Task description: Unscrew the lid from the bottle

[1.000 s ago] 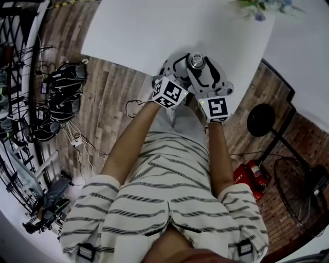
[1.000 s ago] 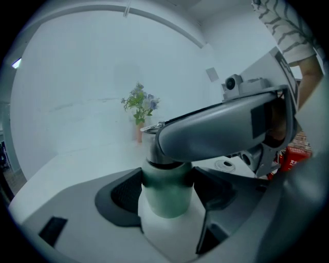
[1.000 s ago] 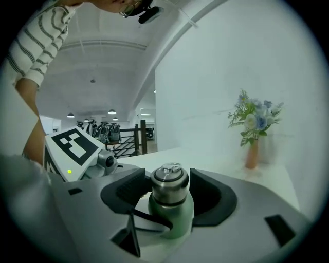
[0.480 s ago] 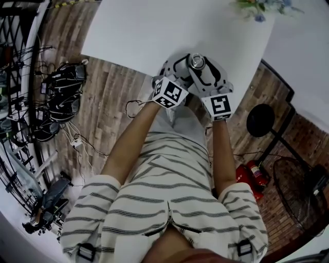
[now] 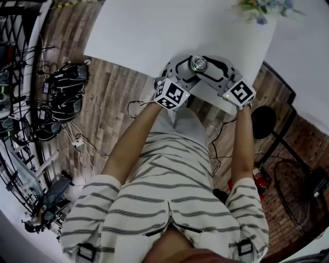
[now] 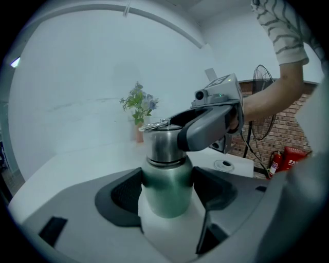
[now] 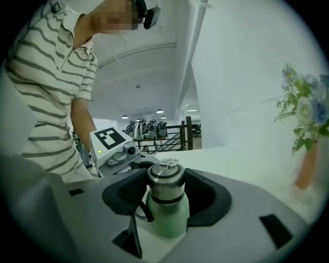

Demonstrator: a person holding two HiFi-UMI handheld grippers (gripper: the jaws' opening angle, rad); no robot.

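Observation:
A green bottle (image 6: 165, 185) with a steel lid (image 6: 163, 145) stands upright near the white table's front edge. My left gripper (image 6: 165, 191) is shut on the green body, with a pad pressed against each side. My right gripper (image 7: 165, 186) reaches in from the right, and one grey finger (image 6: 205, 128) crosses the lid. Its jaws have just been closing, and the lid (image 7: 165, 180) sits snug between its black pads, gripped. From the head view, the bottle (image 5: 197, 63) shows its top between both grippers: left gripper (image 5: 186, 68), right gripper (image 5: 206, 64).
The white table (image 5: 154, 31) stretches away behind the bottle, with a vase of flowers (image 5: 259, 11) at its far right corner. A small round object (image 6: 224, 165) lies on the table. On the brick floor are cables (image 5: 61, 97) at left, and a fire extinguisher (image 5: 257, 177) and a fan (image 5: 298, 200) at right.
My right gripper has swung around the bottle top, from the person's side out to the right, its marker cube moving right. The left gripper and bottle have stayed put.

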